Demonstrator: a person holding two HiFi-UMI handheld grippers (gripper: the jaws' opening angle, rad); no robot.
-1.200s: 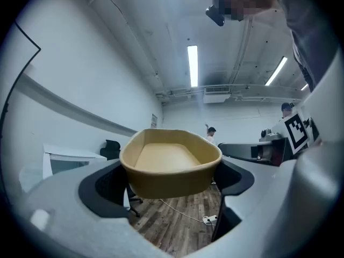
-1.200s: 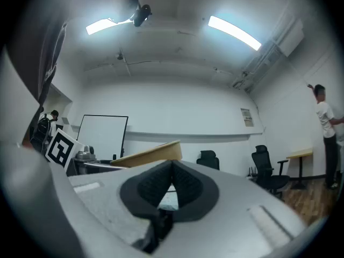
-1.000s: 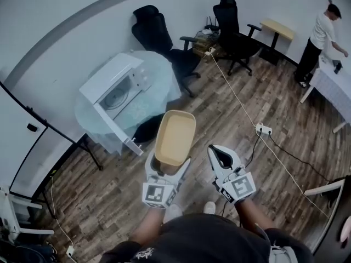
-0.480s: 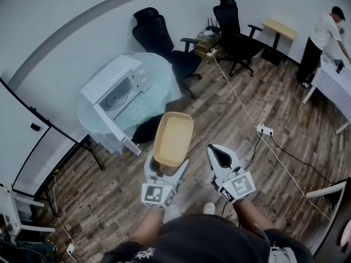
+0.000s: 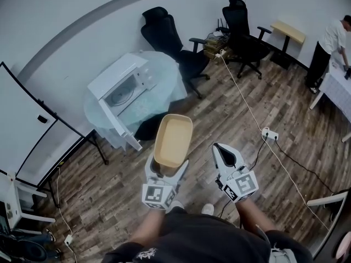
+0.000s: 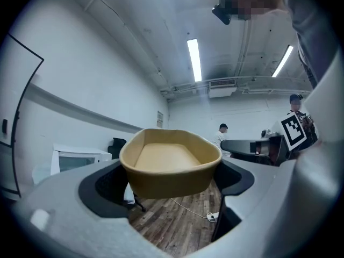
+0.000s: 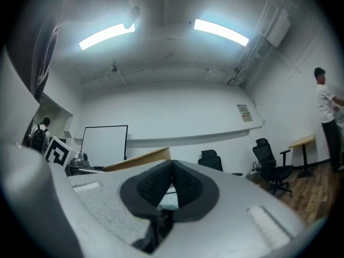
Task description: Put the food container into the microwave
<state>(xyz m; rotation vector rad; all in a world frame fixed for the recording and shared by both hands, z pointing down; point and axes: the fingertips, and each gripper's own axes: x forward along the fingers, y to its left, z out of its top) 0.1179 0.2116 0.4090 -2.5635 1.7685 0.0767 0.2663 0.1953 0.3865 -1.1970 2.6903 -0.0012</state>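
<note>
An empty tan food container [image 5: 173, 139] is held out over the wooden floor, my left gripper [image 5: 167, 167] shut on its near end. From the left gripper view the container [image 6: 171, 160] sits level between the jaws. A white microwave [image 5: 122, 84] stands ahead to the left on a round glass table [image 5: 159, 70]; its door [image 5: 119, 130] hangs open toward me. My right gripper [image 5: 222, 154] is beside the container, shut and holding nothing; in its own view the pads [image 7: 171, 186] meet with the container's edge [image 7: 141, 158] to the left.
Two black office chairs [image 5: 170, 37] [image 5: 244, 26] stand behind the table. A white cable with a power strip [image 5: 267, 133] runs across the floor at right. A whiteboard [image 5: 30, 127] leans at left. A person [image 5: 332, 43] stands by a table at far right.
The view has shifted: the microwave and table now appear slightly further right and nearer. Both grippers keep their pose, the container still in the left one.
</note>
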